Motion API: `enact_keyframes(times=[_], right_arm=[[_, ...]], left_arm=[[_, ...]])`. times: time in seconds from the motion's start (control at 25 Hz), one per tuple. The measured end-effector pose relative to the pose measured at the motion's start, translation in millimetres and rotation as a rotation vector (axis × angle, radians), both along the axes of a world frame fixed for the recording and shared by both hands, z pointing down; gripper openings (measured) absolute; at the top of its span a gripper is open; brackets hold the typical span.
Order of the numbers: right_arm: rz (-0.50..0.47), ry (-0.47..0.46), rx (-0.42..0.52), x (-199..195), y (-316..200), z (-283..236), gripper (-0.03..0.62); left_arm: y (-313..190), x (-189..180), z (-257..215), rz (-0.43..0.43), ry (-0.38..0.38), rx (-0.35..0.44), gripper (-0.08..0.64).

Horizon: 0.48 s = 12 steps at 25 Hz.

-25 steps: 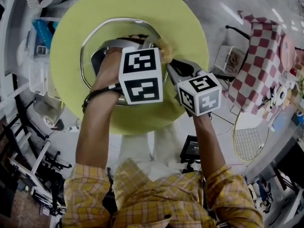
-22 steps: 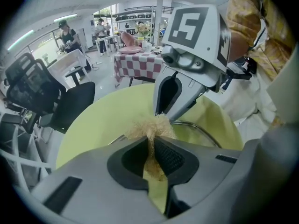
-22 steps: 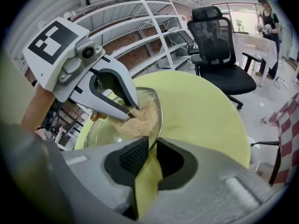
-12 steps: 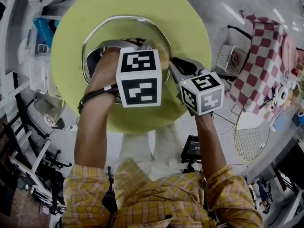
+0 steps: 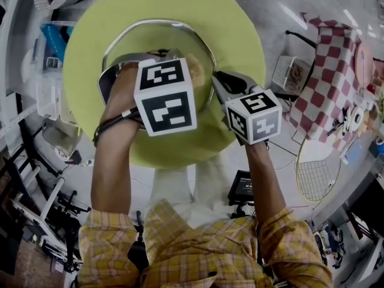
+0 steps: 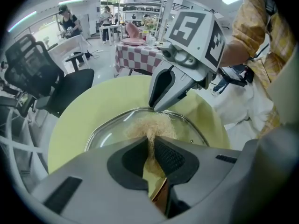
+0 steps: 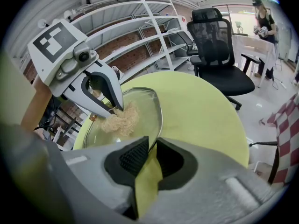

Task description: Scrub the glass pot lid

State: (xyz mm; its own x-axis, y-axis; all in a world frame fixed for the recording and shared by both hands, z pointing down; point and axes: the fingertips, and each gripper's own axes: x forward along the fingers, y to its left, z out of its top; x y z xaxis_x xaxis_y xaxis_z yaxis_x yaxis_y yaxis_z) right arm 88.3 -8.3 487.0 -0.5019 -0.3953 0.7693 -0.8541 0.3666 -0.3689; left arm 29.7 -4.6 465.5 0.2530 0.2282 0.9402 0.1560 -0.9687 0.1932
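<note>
Glass pot lid point(image 5: 157, 24) is lying on the round yellow-green table point(image 5: 231, 17), roughly in the middle of it. Left gripper point(image 6: 152, 146) has its jaws pinched almost together on a tan fibrous scrubber point(image 6: 149, 124), and the fluffy end of that wad is pressed down on the glass, towards the lid's right side. Right gripper point(image 7: 152, 154) comes in from the right, jaws squeezed onto the lid's metal rim, so only the thin edge sits between its pads. The two gripper tips end up just beside each other over the lid. Black office chair point(image 7: 216, 45) stands at the table's far side
</note>
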Motion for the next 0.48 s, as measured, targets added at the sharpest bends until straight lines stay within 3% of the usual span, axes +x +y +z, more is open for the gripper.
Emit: enact_keyframes(times=[0.32, 0.48], right_arm=[[0.0, 0.012, -0.014, 0, 1, -2, 0.049], [0.001, 0.015, -0.011, -1, 1, -2, 0.049]], left_arm=[[-14, -12, -2, -0.123, -0.001, -0.011, 0.046], [-29, -18, -1, -0.215, -0.002, 0.035, 0.048]])
